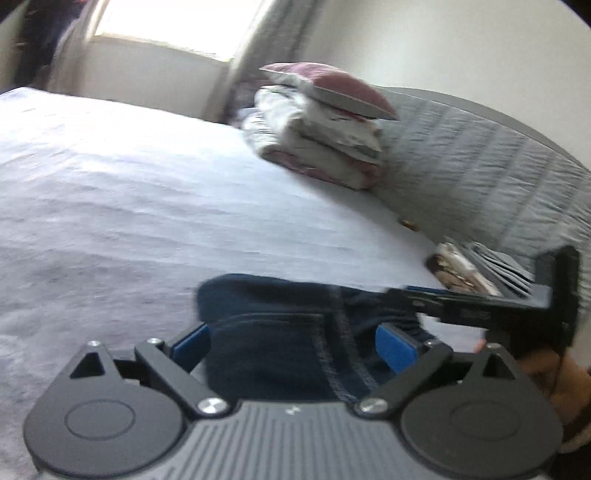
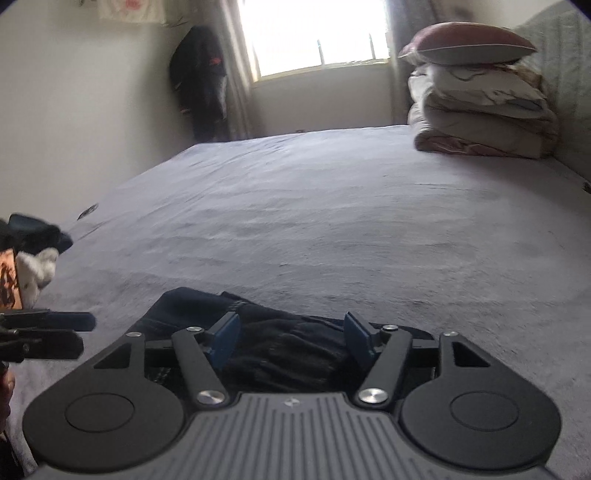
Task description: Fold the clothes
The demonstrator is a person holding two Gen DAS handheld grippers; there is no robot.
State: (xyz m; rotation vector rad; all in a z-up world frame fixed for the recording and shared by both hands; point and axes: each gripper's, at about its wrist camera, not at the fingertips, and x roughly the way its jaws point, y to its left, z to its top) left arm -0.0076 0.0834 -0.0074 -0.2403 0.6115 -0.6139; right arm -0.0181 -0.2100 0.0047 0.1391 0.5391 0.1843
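- The left gripper (image 1: 293, 345), black-armed with blue pads on its fingers (image 1: 191, 344), points forward and somewhat down over the bed; its fingers stand wide apart and press on nothing.
- Between and beneath them lies the dark navy denim garment with pale stitched seams (image 1: 273, 332), flat on the pale lilac bed sheet (image 1: 147, 192) at the near edge of the bed (a pocket outline and a long seam show on its upper face).
- In the left wrist view the right gripper (image 1: 480, 302) reaches in from the right, its black body lying roughly level over the garment's right end; part of the hand (image 1: 554, 373) that carries it shows at the lower right, blurred.
- In its own view the right gripper (image 2: 291, 339) likewise tilts forward and down, fingers (image 2: 225, 341) apart though less widely; the same dark cloth sits bunched between them, and neither pad visibly squeezes it.
- The left gripper's fingertips enter the right wrist view at the left edge, just beside the garment's left end.
- A small heap of dark and white clothes (image 2: 37, 251) lies at the left edge of the bed in the right wrist view.
- At the far right corner of the bed a stack of folded whitish quilts (image 2: 484, 118) carries a maroon pillow (image 2: 469, 40), against a grey quilted headboard (image 1: 480, 166).
- A bright window (image 2: 314, 33) lights the room from beyond the bed (both views are slightly blurred).
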